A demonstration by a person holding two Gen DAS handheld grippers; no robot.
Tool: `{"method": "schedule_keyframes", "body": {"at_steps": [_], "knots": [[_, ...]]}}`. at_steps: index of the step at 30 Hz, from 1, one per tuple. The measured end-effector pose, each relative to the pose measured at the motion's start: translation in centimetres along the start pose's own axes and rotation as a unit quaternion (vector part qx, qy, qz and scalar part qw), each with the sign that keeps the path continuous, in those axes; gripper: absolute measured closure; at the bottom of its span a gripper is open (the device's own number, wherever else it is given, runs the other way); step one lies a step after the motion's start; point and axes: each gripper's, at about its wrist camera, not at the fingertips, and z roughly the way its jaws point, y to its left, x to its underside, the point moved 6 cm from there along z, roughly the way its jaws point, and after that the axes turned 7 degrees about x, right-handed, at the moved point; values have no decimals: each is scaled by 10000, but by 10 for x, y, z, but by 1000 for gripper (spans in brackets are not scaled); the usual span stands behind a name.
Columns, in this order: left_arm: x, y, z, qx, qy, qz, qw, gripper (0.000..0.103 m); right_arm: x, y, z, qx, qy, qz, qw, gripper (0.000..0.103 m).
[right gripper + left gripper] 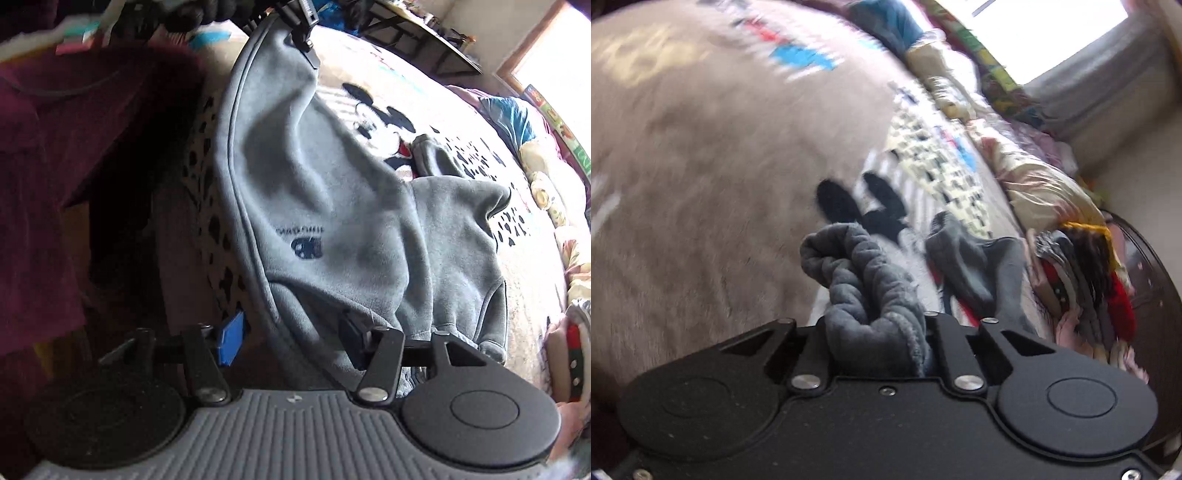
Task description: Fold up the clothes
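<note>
Left claw [882, 332] is clenched on a bunched roll of the grey sweatshirt [864, 288]; the fleece is wadded up thick between the fingers and spills forward over the bed. That view is smeared with motion blur, so the beige blanket [701, 166] beneath is mostly a wash of tan with a few blurry colour patches. Past the bunched cloth, more grey fabric lies on the blanket, and off to the right sits a stack of clothes [1082, 288] in red, pink, grey and black, beside a cream quilt [1045, 192] along the bed's far edge.

Over to the right wrist camera, and here the whole garment comes into sight. The grey sweatshirt [332, 206] hangs stretched, its piped hem running up the frame to where the left claw [304, 33] pinches it at the top. A small dark embroidered logo [306, 247] shows on the fabric. The lower part droops onto the blanket [480, 122], whose cartoon mouse print [384, 114] is sharp here, not blurred.

Right claw [291, 339] stands released, fingers spread wide, with a blue pad [231, 336] on the left finger and the sweatshirt's hem passing between them; whether the cloth touches either pad is hard to tell. On the left a maroon cloth [55, 166] fills the frame.
</note>
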Motion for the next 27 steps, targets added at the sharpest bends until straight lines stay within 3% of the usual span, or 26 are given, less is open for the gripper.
{"method": "schedule_keyframes", "body": {"at_steps": [2,4,5,6,7,8,9,10,14,17,23,25,27], "knots": [[-16,-23,-11,260,-299,720,9966,95,-6,-13,-11,-135,-195,427,9988,32],[-30,-39,-21,542,-582,1194,9896,95,-11,-30,-22,-213,-389,839,9955,29],[-31,-37,-20,512,-598,1350,9877,88,-12,-38,-26,-228,-464,1019,9934,28],[-31,-26,-12,37,-432,1483,9880,81,-13,-45,-28,-222,-529,1191,9912,28],[-30,-13,-4,-447,-261,1611,9856,43,-12,-52,-30,-188,-585,1352,9889,28],[-27,8,6,-1383,84,1647,9766,29,-10,-59,-31,-121,-618,1520,9864,27],[-23,27,10,-2246,340,1784,9574,31,-7,-67,-32,-40,-639,1694,9835,27],[-19,36,7,-2539,328,1912,9476,32,-3,-74,-32,49,-644,1870,9802,27],[-12,45,-10,-1961,9,1241,9727,32,25,-109,-26,374,-567,2709,9602,27],[-17,26,-1,-1908,-26,1235,9738,32,48,-136,-11,566,-425,3407,9375,27],[-29,-36,33,-438,147,613,9971,32,83,-190,26,636,-380,4850,8713,27],[-33,-52,56,36,308,222,9993,32,89,-202,37,741,-371,5079,8574,27],[-40,-69,82,467,465,-164,9977,32,92,-210,48,903,-301,5154,8516,27]]}}
